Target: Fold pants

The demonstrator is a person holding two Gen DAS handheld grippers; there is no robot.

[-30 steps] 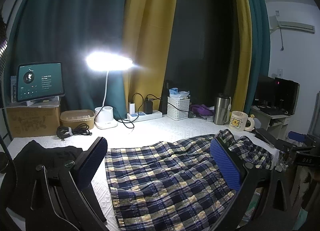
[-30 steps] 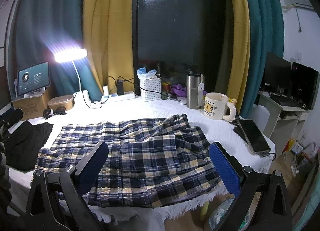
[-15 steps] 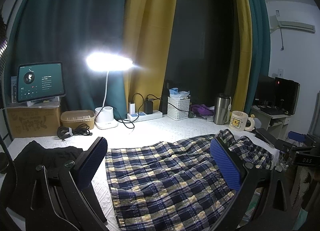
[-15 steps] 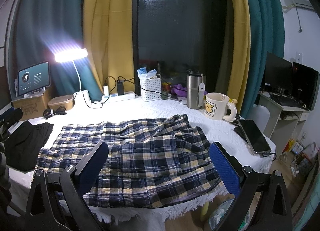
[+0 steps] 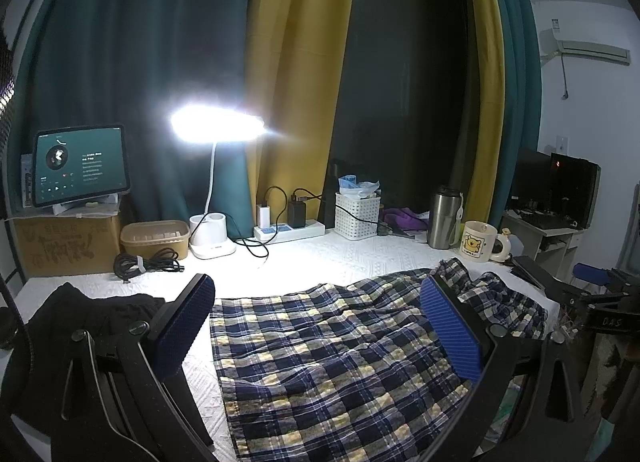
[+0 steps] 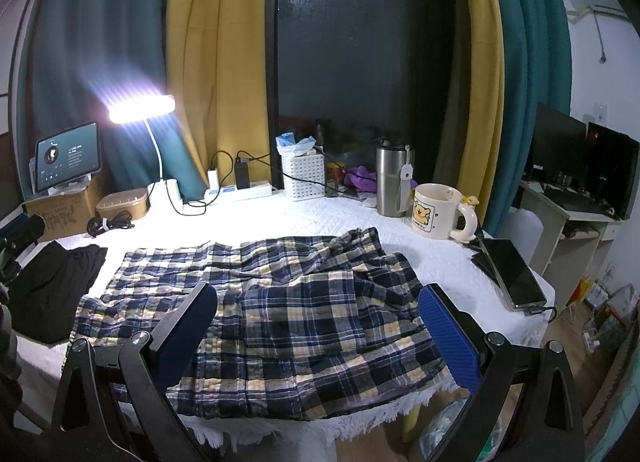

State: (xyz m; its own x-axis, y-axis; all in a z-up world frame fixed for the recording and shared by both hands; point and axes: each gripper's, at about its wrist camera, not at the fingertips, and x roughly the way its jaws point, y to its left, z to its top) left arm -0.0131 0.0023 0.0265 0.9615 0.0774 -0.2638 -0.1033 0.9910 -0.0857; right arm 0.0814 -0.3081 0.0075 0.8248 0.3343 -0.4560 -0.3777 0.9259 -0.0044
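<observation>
Navy, white and yellow plaid pants lie spread over the white-covered table, rumpled at their right end near the mug. My left gripper hovers open above their left part, blue pads wide apart and holding nothing. My right gripper is open too, poised over the pants' near edge at the table front. In the left wrist view the right gripper's black frame shows at the far right.
A black garment lies at the left. Along the back stand a tablet on a cardboard box, a lit desk lamp, power strip, white basket, steel tumbler and bear mug. A phone rests at the table's right edge.
</observation>
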